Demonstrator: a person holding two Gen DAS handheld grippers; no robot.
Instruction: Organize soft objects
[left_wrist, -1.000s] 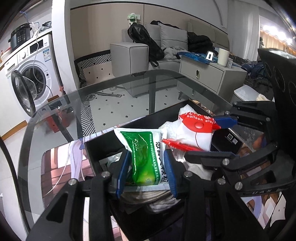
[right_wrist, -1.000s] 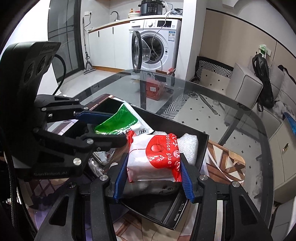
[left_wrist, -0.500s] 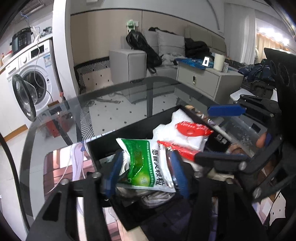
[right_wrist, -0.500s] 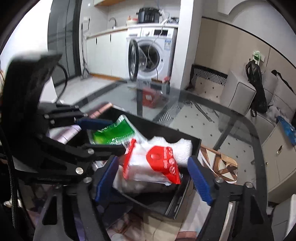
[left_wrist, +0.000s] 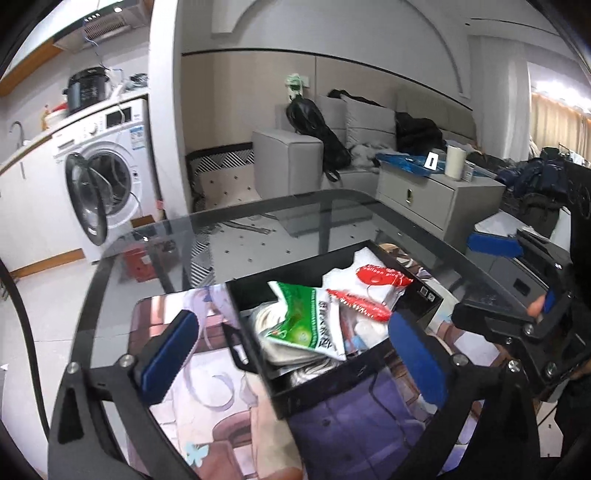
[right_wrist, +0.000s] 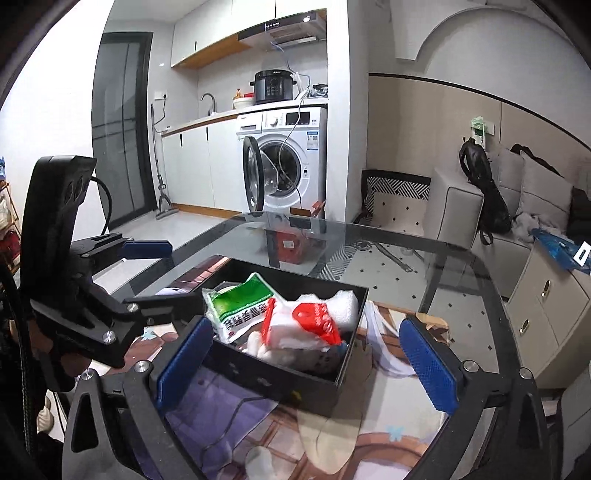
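1. Glass counter (left_wrist: 155, 258) under a printed mat (left_wrist: 207, 417), washing machine (left_wrist: 107, 184) off at 10 o'clock.
2. Left claw (left_wrist: 295, 354): wide open, jaws just been opening, nothing pressed between the pads; green packet (left_wrist: 306, 314) lying loose in the black box (left_wrist: 369, 380) at 12 o'clock.
3. Right claw (right_wrist: 306, 365): likewise spread wide, just been opening, gripping nothing; red-and-white glue packet (right_wrist: 306, 325) resting in the box beside the green one, on white foam (right_wrist: 345, 301).
4. Step judged: both packets released into the box, placement done.
5. Next probably calls for backing both claws clear, then seeking further soft items.
6. Possible obstruction: box walls near the pads, each claw crowding the other.
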